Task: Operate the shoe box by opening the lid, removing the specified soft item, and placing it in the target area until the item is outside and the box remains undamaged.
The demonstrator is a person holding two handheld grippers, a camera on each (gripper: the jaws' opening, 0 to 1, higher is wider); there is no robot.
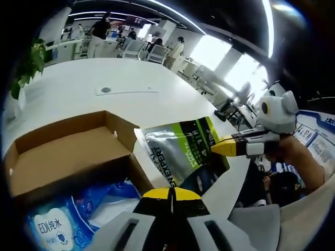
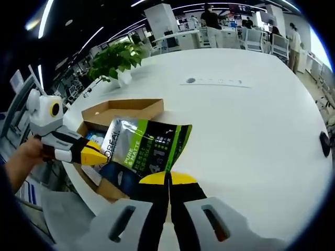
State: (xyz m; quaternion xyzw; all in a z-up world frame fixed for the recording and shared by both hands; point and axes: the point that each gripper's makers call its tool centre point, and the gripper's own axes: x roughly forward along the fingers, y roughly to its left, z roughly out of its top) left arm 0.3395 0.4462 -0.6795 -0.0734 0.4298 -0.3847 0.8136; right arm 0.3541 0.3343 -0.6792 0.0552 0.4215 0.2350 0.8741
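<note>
Reading "PURE & MATTE" and "EXPERT" on the silver, green & black soft pouch, held above the white table beside the open cardboard shoe box. Left gripper and right gripper both clamp it, jaws closed. Blue "EDI" tissue pack sits in box.

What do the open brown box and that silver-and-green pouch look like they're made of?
The open brown box looks like matte corrugated cardboard, given its plain tan surface and folded flaps. The silver-and-green pouch seems glossy plastic or foil film: it shines and creases softly.
</note>
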